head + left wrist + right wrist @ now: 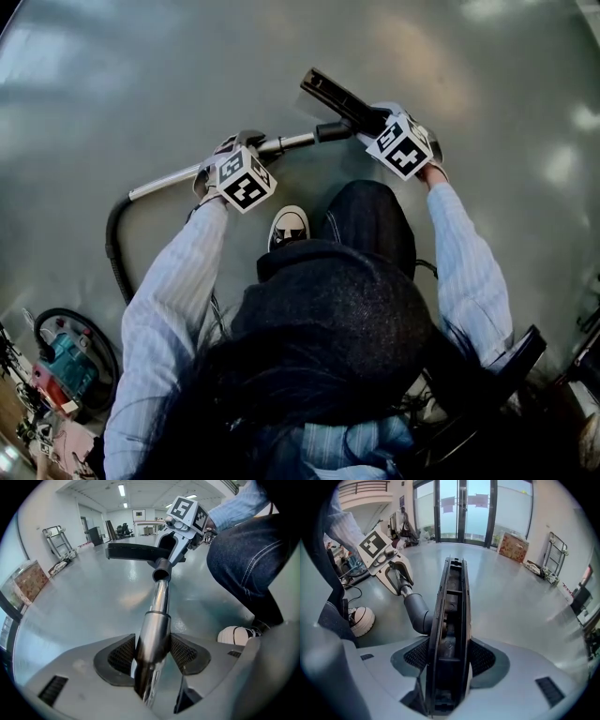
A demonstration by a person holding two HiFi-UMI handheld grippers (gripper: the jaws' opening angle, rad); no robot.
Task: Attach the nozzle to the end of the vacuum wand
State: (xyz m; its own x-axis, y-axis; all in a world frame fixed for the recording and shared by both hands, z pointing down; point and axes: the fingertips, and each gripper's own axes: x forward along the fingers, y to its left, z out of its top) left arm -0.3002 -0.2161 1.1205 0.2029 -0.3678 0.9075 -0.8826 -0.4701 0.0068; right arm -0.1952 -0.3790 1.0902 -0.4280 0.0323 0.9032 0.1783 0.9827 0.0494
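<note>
No legible text, label, brand or number anywhere.

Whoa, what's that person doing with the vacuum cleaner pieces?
A person is putting a vacuum together with two hand-held grippers. The left gripper is clamped on the shiny metal vacuum wand. The right gripper is clamped on the black floor nozzle. The nozzle's grey neck meets the wand's end, but I can't tell if it's pushed fully on.

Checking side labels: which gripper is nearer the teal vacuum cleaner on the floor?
Left. In the head view the left gripper, jaws shut on the wand, is up and right of the vacuum cleaner; the right gripper, holding the nozzle, is farther right.
</note>
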